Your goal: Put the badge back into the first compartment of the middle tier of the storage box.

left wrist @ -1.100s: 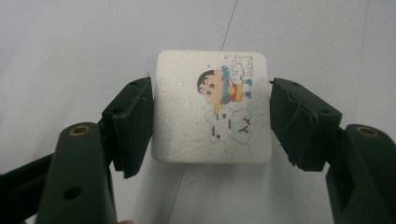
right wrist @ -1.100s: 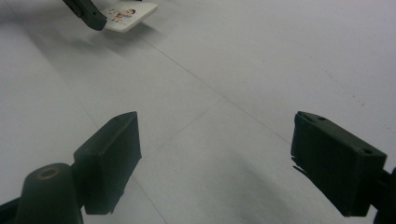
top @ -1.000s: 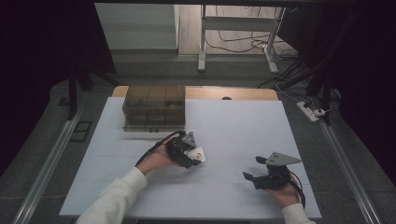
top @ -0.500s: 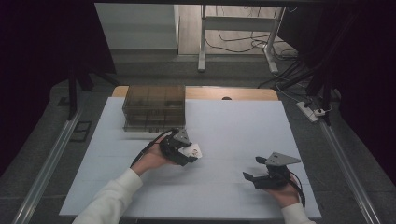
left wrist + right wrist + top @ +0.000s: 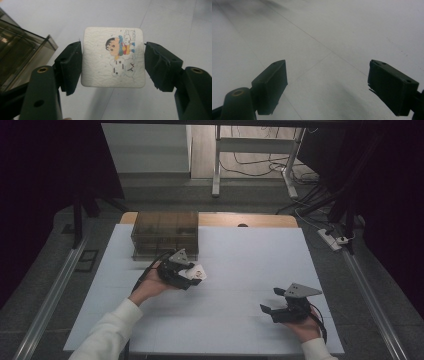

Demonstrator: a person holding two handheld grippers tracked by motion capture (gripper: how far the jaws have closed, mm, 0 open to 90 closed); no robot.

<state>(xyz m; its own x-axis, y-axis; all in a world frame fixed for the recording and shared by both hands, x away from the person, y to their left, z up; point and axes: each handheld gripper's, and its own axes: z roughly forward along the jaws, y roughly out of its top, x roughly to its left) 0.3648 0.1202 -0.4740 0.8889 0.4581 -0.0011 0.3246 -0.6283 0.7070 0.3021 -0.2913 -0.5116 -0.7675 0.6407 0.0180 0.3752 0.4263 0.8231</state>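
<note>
Matt white bench (image 5: 250, 265), smooth, faintly seamed. Smoky translucent plastic organiser box (image 5: 165, 232), glossy. Soft white square pad (image 5: 113, 57), pebbled and slightly rough, printed with a coloured cartoon. Matt black plastic on left hand-held gripper (image 5: 113, 67) and right hand-held gripper (image 5: 327, 87).

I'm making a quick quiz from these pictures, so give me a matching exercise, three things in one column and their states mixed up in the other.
Things:
1. left gripper
2. right gripper
3. smoky clear box

States:
A. stands at the table's far edge
B. open, with bare table between its jaws
C. shut on a white square pad with a cartoon print

Pairs: 1-C, 2-B, 3-A
</note>
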